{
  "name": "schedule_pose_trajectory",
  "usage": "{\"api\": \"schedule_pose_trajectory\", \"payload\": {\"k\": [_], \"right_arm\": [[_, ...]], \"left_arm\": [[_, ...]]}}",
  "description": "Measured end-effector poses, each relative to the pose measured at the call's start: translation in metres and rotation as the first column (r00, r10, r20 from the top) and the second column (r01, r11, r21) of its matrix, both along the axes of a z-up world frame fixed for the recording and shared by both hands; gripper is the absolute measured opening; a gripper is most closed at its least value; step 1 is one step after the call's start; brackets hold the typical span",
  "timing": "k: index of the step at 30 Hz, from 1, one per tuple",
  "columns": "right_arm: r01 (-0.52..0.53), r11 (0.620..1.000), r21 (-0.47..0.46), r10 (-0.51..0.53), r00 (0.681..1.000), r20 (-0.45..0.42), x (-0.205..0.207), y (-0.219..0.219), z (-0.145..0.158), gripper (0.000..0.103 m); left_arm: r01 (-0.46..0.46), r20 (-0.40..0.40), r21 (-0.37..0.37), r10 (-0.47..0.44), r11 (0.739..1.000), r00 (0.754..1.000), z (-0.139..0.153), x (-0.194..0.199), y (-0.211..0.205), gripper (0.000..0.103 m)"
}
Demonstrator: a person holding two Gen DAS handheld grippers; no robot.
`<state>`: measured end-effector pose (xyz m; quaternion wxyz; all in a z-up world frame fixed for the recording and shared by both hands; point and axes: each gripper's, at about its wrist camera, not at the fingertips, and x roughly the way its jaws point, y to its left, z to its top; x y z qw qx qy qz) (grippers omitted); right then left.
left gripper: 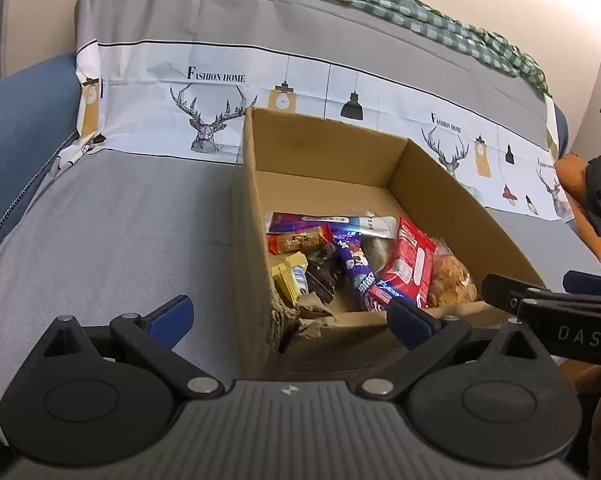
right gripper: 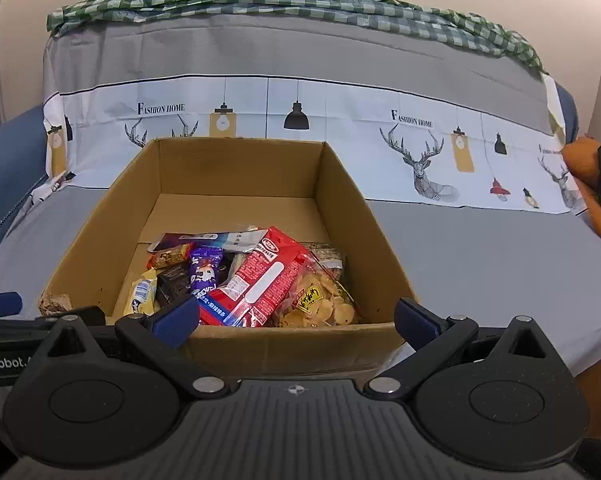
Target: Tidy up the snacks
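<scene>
Snacks sit heaped in the near half of the cardboard box (right gripper: 340, 200), just ahead of and below both tongs, with the far half of the box floor bare. Left tongs (left gripper: 290, 320) are spread wide and empty, straddling the box's torn near corner; right tongs (right gripper: 296, 318) are likewise spread and empty, hovering over the near wall. Directly ahead of the right tongs lie the red packet (right gripper: 260, 280) and the clear bag of round crackers (right gripper: 320, 300), while the purple bar (right gripper: 205, 270) and yellow packet (right gripper: 142, 294) lie toward their left finger. Packets overlap, so a pinch could catch two wrappers or crush the crackers. A finger could also snag the cardboard edge. That corner seems already ripped, though distortion makes this unclear.
</scene>
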<state>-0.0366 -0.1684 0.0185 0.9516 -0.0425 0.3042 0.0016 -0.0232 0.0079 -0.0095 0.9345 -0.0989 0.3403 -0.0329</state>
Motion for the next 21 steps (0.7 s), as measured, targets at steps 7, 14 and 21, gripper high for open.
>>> {"api": "schedule_pose_trajectory", "payload": {"k": [7,14,21], "right_arm": [[0.0,1.0,0.001,0.0,1.0,-0.003,0.0027,0.0036,0.0006,0.102],[0.008,1.0,0.01,-0.008,1.0,-0.006,0.0034,-0.0006,-0.0003,0.102],[0.017,1.0,0.011,-0.017,1.0,-0.007,0.0038,-0.0004,-0.0018,0.102]], "left_arm": [[-0.01,0.009,0.007,0.01,1.0,1.0,0.0003,0.0015,0.0004,0.103],[0.0,0.018,0.013,0.0,1.0,1.0,0.0002,0.0017,-0.0022,0.103],[0.003,0.019,0.018,-0.003,1.0,1.0,-0.0006,0.0015,-0.0041,0.103]]}}
